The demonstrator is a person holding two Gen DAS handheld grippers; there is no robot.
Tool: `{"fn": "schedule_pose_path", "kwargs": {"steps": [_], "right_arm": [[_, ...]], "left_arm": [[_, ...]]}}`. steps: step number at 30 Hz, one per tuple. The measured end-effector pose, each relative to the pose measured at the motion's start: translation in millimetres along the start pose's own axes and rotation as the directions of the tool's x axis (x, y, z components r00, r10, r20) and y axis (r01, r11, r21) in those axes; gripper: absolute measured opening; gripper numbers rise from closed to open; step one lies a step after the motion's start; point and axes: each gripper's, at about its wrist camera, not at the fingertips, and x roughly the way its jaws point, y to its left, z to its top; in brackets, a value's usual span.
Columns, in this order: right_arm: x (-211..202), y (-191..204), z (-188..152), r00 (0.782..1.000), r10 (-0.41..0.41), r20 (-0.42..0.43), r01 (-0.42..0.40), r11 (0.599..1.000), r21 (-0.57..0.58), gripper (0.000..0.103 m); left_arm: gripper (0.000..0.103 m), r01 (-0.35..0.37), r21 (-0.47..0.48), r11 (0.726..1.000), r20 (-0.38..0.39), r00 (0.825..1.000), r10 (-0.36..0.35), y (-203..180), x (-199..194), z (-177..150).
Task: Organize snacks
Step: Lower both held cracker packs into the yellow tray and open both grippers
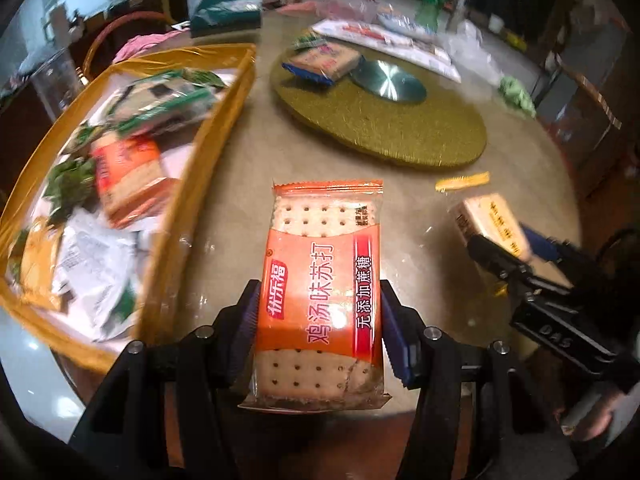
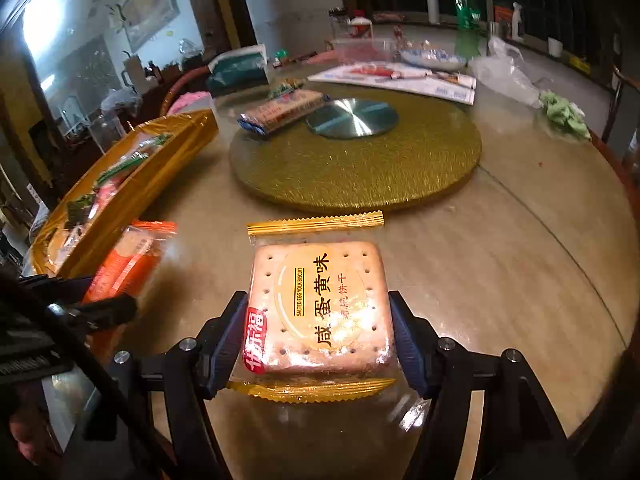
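My left gripper (image 1: 320, 292) is shut on an orange soda-cracker pack (image 1: 316, 240), its blue pads pressing both long sides. My right gripper (image 2: 317, 298) is shut on a yellow-edged salted egg yolk biscuit pack (image 2: 320, 272), which shows at the right of the left wrist view (image 1: 492, 220). The orange pack (image 2: 128, 260) appears blurred at the left of the right wrist view. A gold-rimmed tray (image 1: 228, 120) to the left holds several snack packs in green, orange and white wrappers. It also sits left in the right wrist view (image 2: 160, 160).
A round gold turntable (image 1: 380, 132) with a silver hub (image 1: 388, 80) fills the table's middle and carries a blue-wrapped cracker pack (image 1: 324, 60). Behind it lie flat white packages (image 1: 384, 40), plastic bags, a teal tissue box (image 1: 224, 8) and a green cloth (image 1: 518, 94).
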Motion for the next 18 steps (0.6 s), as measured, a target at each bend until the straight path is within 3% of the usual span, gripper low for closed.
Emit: {"fn": "schedule_pose_path", "kwargs": {"steps": [1,5,11,15,18], "right_arm": [[-3.8,0.9,0.7,1.000,0.012,0.011,-0.012,1.000,0.009,0.068],[-17.1,9.8,12.4,0.978,0.206,0.032,-0.207,0.977,0.058,0.068],[-12.8,55.8,49.8,0.942,0.334,0.029,-0.334,0.943,0.001,0.068],[1.4,96.8,76.0,0.907,0.422,-0.006,-0.422,0.906,-0.047,0.068],[19.2,132.8,96.7,0.897,0.440,-0.038,-0.442,0.892,-0.100,0.068]], "left_arm": [[0.058,0.007,-0.013,1.000,0.013,1.000,-0.007,4.2,-8.0,0.8],[0.058,0.031,-0.061,0.998,0.081,0.996,-0.026,31.7,-46.7,10.0],[0.058,-0.065,-0.160,0.985,0.155,0.984,0.090,92.5,-80.2,24.5],[0.058,-0.119,-0.235,0.965,0.152,0.976,0.157,133.6,-83.8,26.6],[0.058,-0.137,-0.286,0.948,0.143,0.972,0.184,165.1,-82.3,25.5]]}}
